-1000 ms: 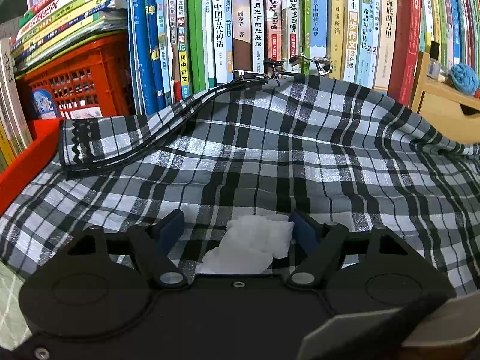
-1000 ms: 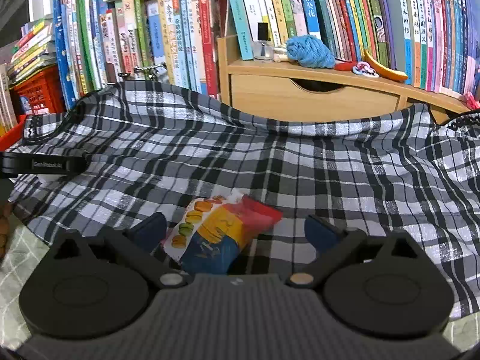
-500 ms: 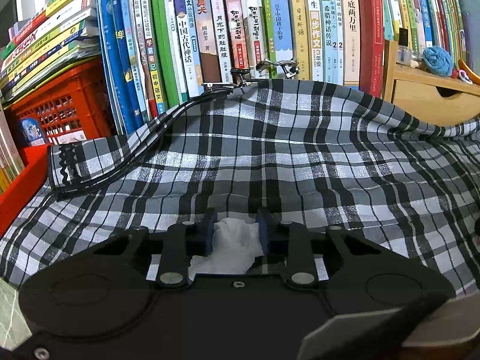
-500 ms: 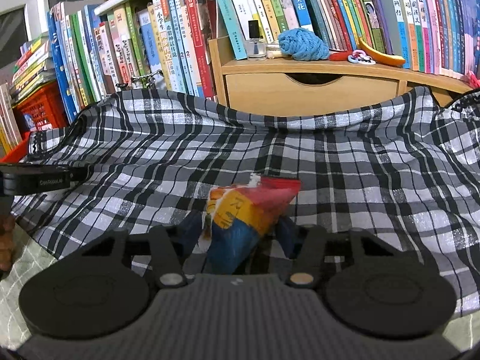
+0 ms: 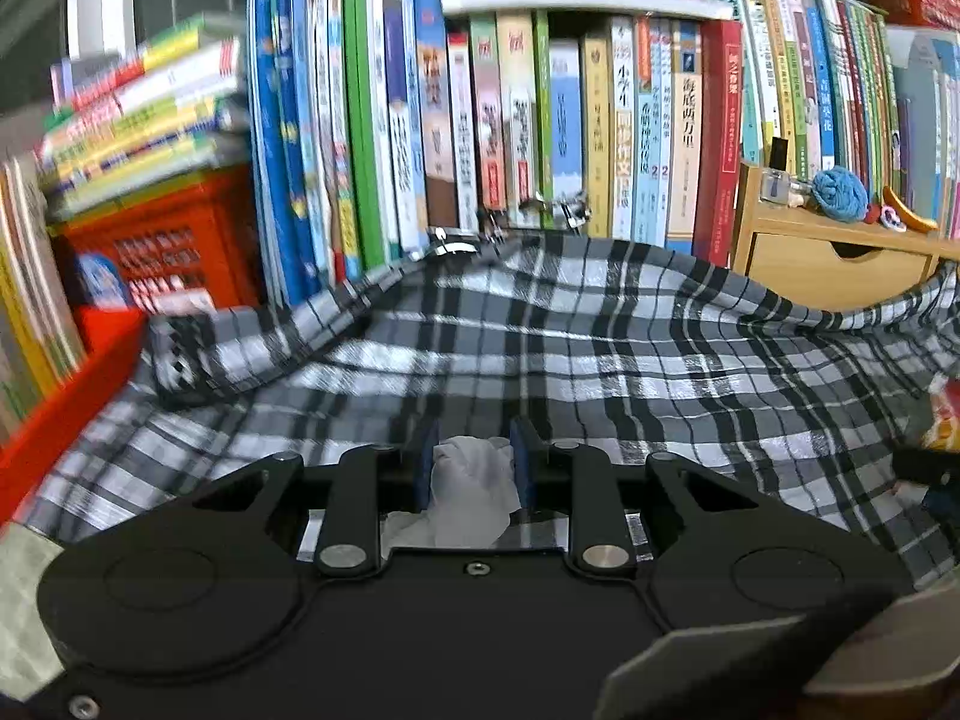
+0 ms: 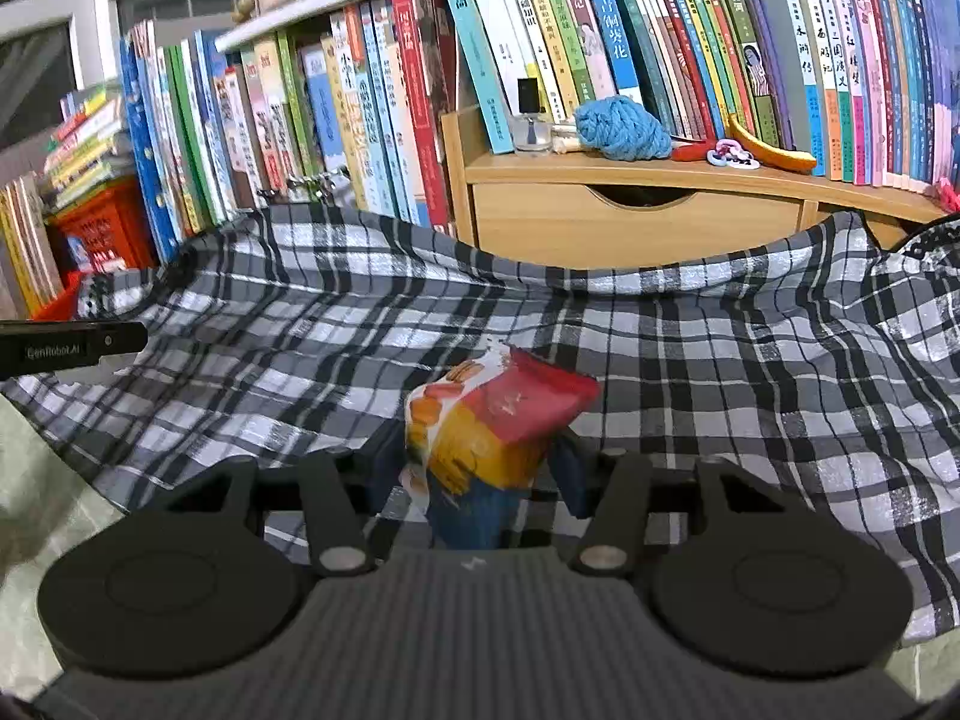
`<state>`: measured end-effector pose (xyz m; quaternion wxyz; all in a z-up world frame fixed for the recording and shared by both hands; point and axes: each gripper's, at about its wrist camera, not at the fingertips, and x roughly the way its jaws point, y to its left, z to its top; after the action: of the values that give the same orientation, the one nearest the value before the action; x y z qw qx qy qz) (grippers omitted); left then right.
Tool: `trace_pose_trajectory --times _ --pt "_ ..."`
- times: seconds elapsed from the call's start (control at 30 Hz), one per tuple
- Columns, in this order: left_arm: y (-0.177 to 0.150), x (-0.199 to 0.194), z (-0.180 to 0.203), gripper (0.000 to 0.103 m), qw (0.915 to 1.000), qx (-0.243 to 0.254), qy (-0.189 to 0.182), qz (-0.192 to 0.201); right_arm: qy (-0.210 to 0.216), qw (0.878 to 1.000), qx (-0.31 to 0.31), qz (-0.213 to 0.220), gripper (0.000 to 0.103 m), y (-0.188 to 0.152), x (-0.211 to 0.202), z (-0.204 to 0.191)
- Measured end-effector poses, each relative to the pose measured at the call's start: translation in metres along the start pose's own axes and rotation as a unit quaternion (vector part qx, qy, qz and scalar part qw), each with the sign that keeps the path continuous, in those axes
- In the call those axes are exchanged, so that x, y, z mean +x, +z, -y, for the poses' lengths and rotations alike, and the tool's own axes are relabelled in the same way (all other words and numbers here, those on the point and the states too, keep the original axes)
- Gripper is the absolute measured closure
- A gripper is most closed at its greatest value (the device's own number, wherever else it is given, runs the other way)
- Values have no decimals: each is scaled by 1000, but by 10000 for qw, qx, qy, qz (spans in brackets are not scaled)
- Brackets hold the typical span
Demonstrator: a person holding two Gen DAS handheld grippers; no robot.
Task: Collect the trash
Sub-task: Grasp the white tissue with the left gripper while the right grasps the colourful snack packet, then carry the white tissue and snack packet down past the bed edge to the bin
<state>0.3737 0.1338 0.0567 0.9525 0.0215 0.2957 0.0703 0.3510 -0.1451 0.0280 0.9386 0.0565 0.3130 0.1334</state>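
Left gripper [image 5: 471,468]: jaws nearly together, blue pads [image 5: 521,468] pressed on both sides of crumpled white tissue [image 5: 471,495]. Tissue pinched between pads, lower part bulging down toward gripper body, above black-and-white plaid cloth [image 5: 600,372]. Whether tissue is clear of the cloth, cannot tell.

Right gripper [image 6: 477,468]: jaws about half open, clamped on snack packet [image 6: 486,432]. Packet red at top, yellow-orange in middle, blue at bottom, printed with round biscuits on white edge. Standing upright between blue pads [image 6: 570,474], top tilted to the right, sticking up above the fingers. Same plaid cloth [image 6: 720,360] behind and beneath.

Left wrist view blurred at left edge. Red plastic crate [image 5: 162,252] at far left with stacked books on top; red tray edge just below it. Row of upright books [image 5: 510,120] along back, touching far edge of cloth. Metal clips [image 5: 558,207] at cloth's top edge against books. Wooden drawer unit [image 6: 630,216] at right back, cloth draped against its front. On top of drawer unit: blue yarn ball [image 6: 621,126], small glass bottle [image 6: 531,120], yellow curved item beside them. Snack packet just visible at right edge of left view. Black bar of left gripper visible at left edge of right view, over cloth.
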Motion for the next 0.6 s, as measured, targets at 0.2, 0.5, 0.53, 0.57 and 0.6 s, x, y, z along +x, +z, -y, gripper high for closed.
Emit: trace_pose_trajectory --times 0.2,0.5,0.53,0.57,0.6 --pt "-7 -23 -9 79 9995 -251 -186 -92 166 9998 -56 78 50 3 -11 -8" --pt "-27 -82 -19 79 9995 -188 -265 -40 402 9981 -465 44 65 -4 -36 -34" --pt "-30 -89 -18 79 9995 -115 -302 -27 438 9978 -481 79 66 -4 -40 -36" --pt "-31 -95 -18 79 9994 -52 -328 -11 494 9977 -445 126 66 -4 -46 -38" --pt "-33 -100 -17 79 9994 0 -349 5 554 9976 -391 154 66 -4 -51 -38"
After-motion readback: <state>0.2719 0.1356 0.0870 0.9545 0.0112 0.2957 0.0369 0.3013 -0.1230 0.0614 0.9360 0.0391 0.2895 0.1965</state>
